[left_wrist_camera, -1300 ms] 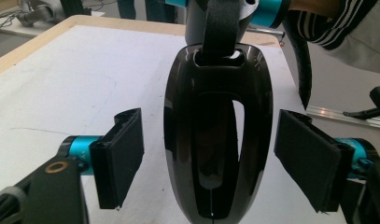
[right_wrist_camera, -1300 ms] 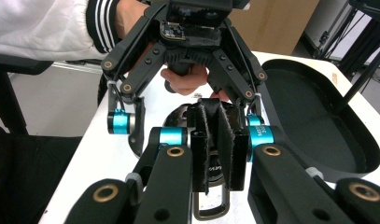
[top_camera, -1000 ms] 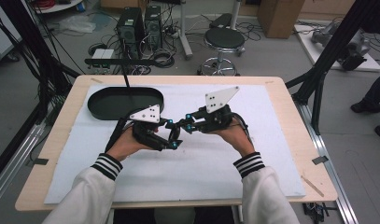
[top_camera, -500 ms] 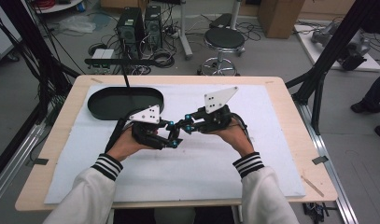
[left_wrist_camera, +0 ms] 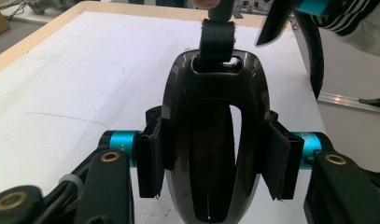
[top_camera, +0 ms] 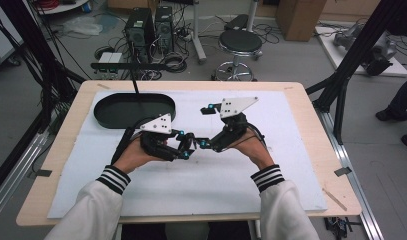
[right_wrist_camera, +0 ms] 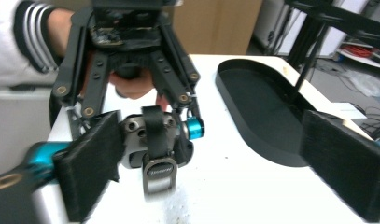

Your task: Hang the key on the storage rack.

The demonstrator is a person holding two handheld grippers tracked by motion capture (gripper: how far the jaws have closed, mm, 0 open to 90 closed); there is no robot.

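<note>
My left gripper is closed on a glossy dark brown, egg-shaped plastic key fob. In the left gripper view its two black pads press on the fob's two long sides, with the turquoise collars of the jaws showing on either side. The fob stands between the pads with its long axis running away from the camera. Its narrower end points away from the left gripper, and a short black strap threads through a slot in that end.

My right gripper has just been opening, and its jaws now stand wide apart. In the right gripper view its two black fuzzy pads sit at the far left and far right of the picture. The fob's strap hangs in the gap between them, ending in a small metal tag, and neither pad presses on it. The left gripper faces the camera there, with a hand behind it.

From the high view, both grippers meet tip to tip above the middle of the white cloth that covers the pale wooden table. The fob lies where the tips meet, but it is too small to make out there.

A black oval shallow tray sits on the cloth, well apart from the grippers, toward the far left corner. In the right gripper view its inside looks bare.
</note>
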